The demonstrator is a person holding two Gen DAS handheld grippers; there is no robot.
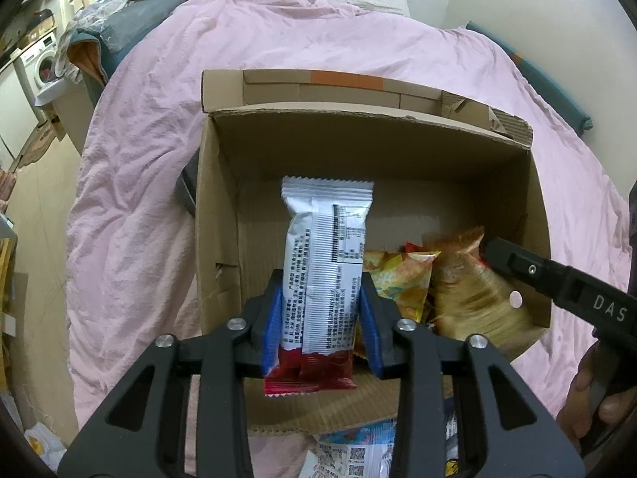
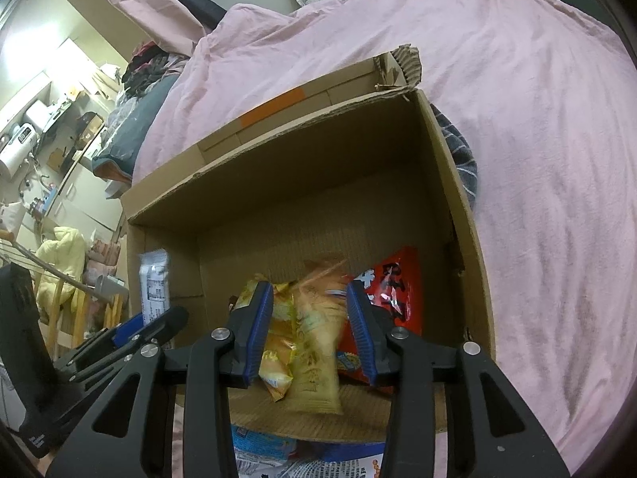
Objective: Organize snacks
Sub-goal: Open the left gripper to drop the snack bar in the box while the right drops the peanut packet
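Inside the box (image 1: 398, 147), bare left half

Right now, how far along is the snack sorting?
Partway. A yellow packet and red packet already lie in the cardboard box. Each hand-held gripper has one over it: left a white bar packet, right a tan packet. Blue packets wait outside.

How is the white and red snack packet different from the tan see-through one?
The white and red snack packet looks sharp and stands upright between the left tool's blue pads, above the brown cardboard box. The tan see-through snack packet is blurred, tilted, and sits lower between the right tool's pads. Both are long sealed snack packets.
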